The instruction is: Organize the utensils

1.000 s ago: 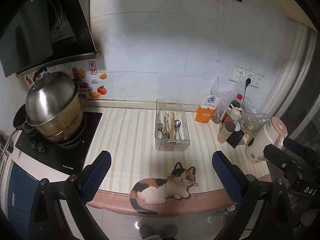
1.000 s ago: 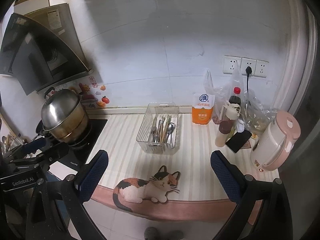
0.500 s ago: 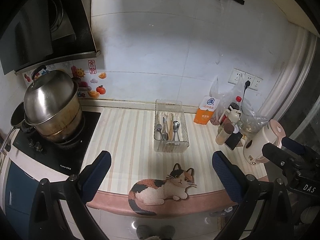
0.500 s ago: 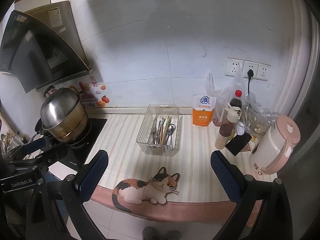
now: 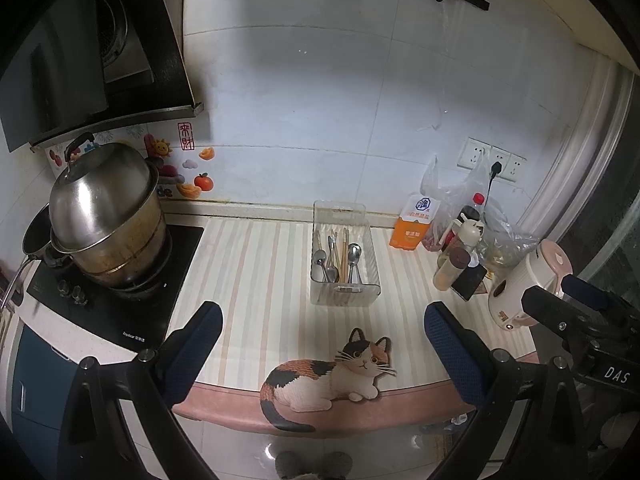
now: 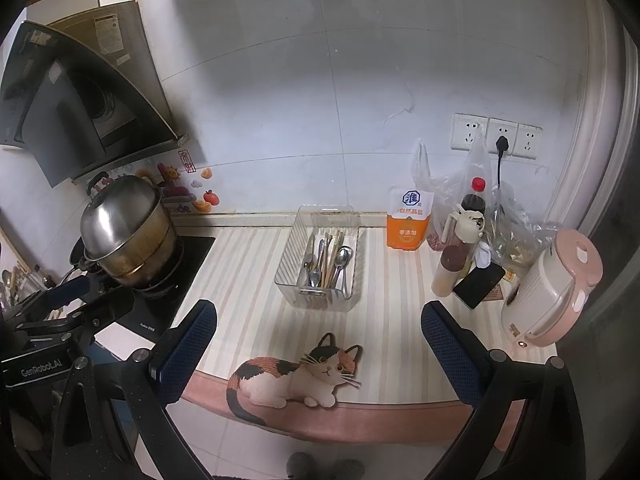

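A clear plastic bin [image 5: 345, 296] [image 6: 294, 276] stands mid-counter on the striped mat. Inside it lie metal spoons [image 5: 353, 254] [image 6: 343, 258], wooden chopsticks [image 5: 344, 256] [image 6: 332, 256] and other cutlery. My left gripper [image 5: 322, 354] hangs open well in front of the counter edge, nothing between its blue pads. My right gripper [image 6: 316, 354] is likewise open and empty, back from the counter. Each gripper shows at the edge of the other's view.
A steel pot [image 5: 104, 216] sits on the black hob at left. An orange salt box [image 5: 414, 222], bottles, plastic bags, a phone [image 6: 478, 282] and a pink-and-cream kettle [image 6: 550, 286] crowd the right. A cat-shaped mat [image 5: 320, 376] lies at the counter's front edge.
Both cameras have drifted slightly back and up, so the counter looks a little farther. Nothing on the counter has moved and both grippers stay open.
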A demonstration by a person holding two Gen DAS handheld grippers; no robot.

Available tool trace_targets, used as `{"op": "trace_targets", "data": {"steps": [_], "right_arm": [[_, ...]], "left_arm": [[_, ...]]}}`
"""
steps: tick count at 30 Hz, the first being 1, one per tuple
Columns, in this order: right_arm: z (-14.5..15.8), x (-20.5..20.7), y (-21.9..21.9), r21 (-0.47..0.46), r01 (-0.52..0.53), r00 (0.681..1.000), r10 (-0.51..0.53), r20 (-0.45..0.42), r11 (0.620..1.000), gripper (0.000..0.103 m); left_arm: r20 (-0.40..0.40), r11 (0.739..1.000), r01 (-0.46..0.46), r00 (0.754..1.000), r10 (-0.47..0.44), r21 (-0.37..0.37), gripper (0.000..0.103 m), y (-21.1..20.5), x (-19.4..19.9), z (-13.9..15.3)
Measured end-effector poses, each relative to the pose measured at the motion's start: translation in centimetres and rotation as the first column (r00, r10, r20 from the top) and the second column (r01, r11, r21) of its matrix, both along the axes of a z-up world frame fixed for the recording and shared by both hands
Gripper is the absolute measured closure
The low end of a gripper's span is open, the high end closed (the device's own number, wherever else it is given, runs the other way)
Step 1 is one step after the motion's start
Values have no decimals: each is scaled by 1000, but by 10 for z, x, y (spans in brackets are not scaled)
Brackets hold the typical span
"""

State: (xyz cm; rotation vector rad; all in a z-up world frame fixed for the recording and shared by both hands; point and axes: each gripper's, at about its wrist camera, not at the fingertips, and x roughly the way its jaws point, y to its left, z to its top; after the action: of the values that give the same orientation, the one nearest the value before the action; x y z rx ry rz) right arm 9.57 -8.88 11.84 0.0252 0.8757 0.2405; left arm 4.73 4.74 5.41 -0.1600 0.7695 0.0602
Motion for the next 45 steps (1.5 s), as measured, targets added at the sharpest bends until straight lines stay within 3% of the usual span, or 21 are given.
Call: {"op": "trace_targets", "data": {"steps": [45], "right_arm": [[-5,-12,4,-12,38,999,-38,-21,999,0]], "left_arm": [[1,998,61,998,-61,-3,0,4,-9,4]]}}
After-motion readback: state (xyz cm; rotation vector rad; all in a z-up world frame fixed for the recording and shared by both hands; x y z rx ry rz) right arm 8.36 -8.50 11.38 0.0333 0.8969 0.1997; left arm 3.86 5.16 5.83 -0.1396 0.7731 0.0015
